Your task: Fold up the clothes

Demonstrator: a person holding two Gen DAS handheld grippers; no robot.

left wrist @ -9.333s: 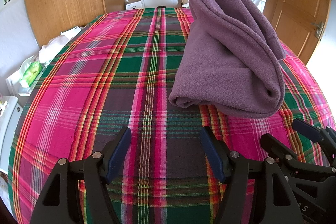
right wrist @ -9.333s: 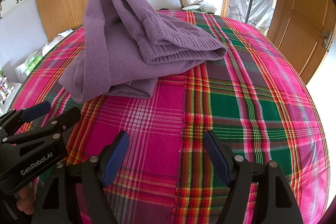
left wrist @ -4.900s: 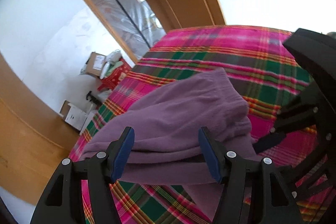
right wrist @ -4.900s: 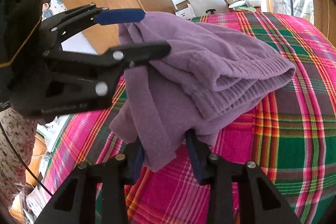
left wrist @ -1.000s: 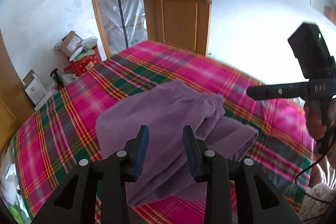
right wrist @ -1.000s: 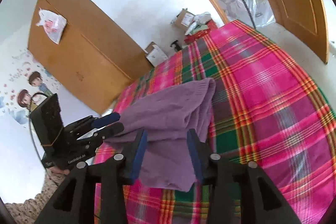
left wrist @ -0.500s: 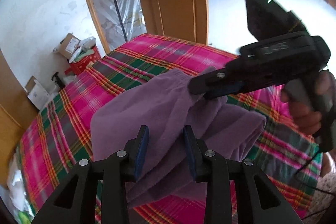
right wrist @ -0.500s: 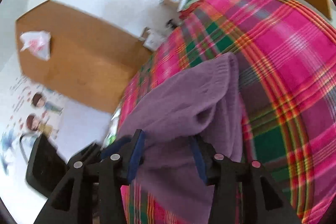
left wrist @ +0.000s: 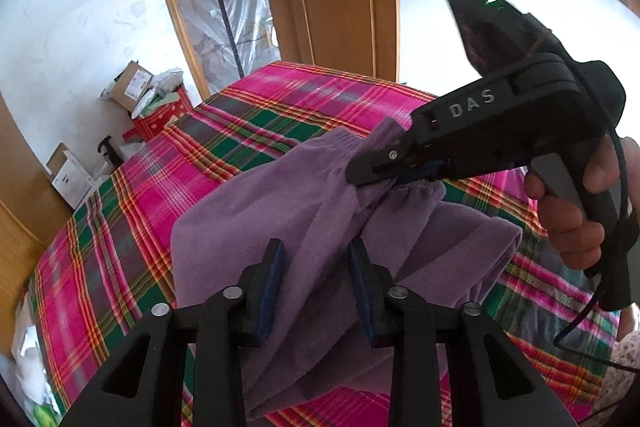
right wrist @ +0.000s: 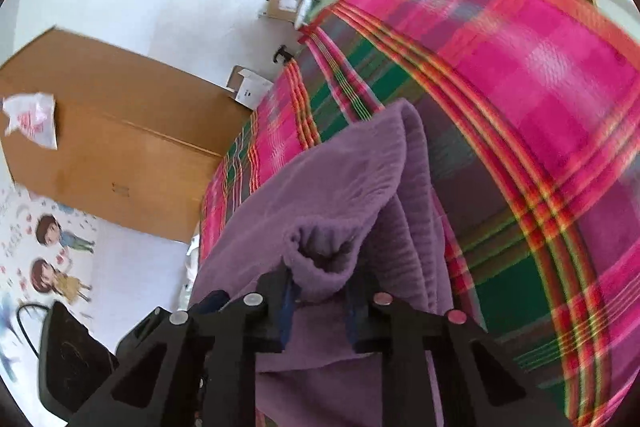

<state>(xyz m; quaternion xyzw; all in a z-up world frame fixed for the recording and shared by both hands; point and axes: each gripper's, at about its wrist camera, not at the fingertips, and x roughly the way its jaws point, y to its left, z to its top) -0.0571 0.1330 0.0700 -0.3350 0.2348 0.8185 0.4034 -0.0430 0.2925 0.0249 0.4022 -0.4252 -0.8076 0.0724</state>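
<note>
Centrally, low in its own view, the left gripper (left wrist: pixel 316 277) pinched the purple fleece garment (left wrist: pixel 304 203), its jaws just narrowed; the right gripper (right wrist: pixel 318 301) had just clamped the ribbed elastic hem. Both lifted the soft, bunched cloth above the plaid bed (left wrist: pixel 132 211). Spreading it flat likely comes next.

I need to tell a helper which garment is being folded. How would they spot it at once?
Find the bed with the pink and green plaid cover. Lifted above it hangs the purple fleece garment, pinched by the left gripper and the right gripper. It is the only plain purple cloth against the checks.
</note>
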